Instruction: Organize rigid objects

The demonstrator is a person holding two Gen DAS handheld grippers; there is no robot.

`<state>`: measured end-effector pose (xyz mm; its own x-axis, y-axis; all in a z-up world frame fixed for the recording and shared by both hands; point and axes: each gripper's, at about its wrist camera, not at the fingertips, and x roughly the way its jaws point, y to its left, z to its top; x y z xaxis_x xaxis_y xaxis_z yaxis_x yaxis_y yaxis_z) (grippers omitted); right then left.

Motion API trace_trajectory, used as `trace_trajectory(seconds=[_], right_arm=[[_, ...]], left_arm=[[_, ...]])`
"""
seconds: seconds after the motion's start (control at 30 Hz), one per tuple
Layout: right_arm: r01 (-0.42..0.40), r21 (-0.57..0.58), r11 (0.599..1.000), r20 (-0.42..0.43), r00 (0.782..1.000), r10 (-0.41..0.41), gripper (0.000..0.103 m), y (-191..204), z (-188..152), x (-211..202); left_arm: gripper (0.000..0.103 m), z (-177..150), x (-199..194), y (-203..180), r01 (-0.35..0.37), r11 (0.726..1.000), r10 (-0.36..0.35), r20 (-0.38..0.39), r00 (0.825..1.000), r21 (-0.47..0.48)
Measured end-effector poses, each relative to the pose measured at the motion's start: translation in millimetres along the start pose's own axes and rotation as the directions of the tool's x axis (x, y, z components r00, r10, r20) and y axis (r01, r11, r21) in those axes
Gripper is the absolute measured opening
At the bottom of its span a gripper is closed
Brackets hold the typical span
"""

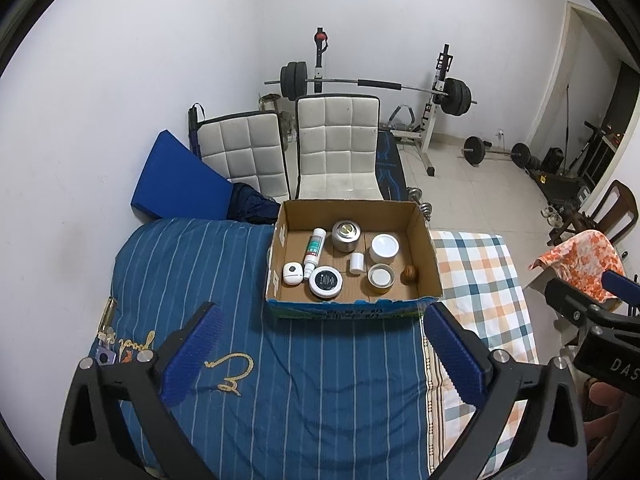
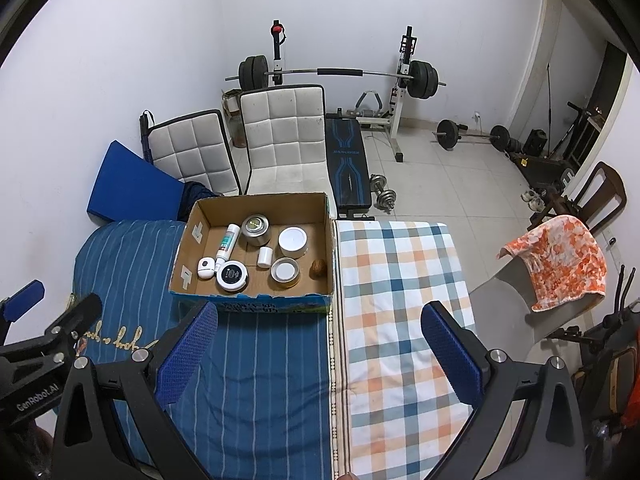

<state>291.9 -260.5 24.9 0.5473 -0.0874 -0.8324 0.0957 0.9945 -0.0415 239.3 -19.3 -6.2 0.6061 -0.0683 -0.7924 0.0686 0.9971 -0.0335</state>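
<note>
A cardboard box [image 1: 424,236] [image 2: 328,236] sits on the far part of the bed. Inside lie a white tube [image 1: 314,252] [image 2: 227,245], a metal tin [image 1: 346,235] [image 2: 256,229], a white jar [image 1: 384,249] [image 2: 293,242], a small white bottle [image 1: 356,262] [image 2: 265,257], a black-lidded jar [image 1: 326,281] [image 2: 232,276], an open tin [image 1: 381,277] [image 2: 285,271], a small white case [image 1: 292,273] [image 2: 205,267] and a walnut [image 1: 410,273] [image 2: 318,269]. My left gripper [image 1: 320,324] and my right gripper [image 2: 320,322] are both open and empty, held above the bed in front of the box.
The bed has a blue striped cover [image 1: 192,264] on the left and a checked cover [image 2: 400,280] on the right. A keyring [image 1: 105,320] lies at its left edge. Two white chairs [image 1: 336,148], a weight bench [image 2: 348,164] and a barbell rack [image 2: 340,72] stand behind. An orange cloth [image 2: 560,264] hangs on the right.
</note>
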Motion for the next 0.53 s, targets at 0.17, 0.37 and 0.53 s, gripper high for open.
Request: trace_trajectory(seconds=[0.17,0.37,0.53], right_arm=[[0.004,0.005,1.000,-0.006,1.000,-0.004,0.103,-2.9,0.3,2.7],[0.003,0.005,1.000,-0.010,1.000,-0.003,0.103,-3.5,-1.1,4.5],[0.002,0.003,1.000,-0.010,1.000,-0.002,0.103,-2.5,-2.4,6.0]], left_arm=[[0.103,-1.6,4.2,0.7,0.032,0.999,-0.032,-0.017,0.999,-0.010],[0.103,-3.2,0.4,-4.4,-0.052,0.998,0.051,0.011,0.999,0.025],[0.103,-3.1,-3.7,-2.9,-0.066,0.998,0.065,0.040,0.997,0.018]])
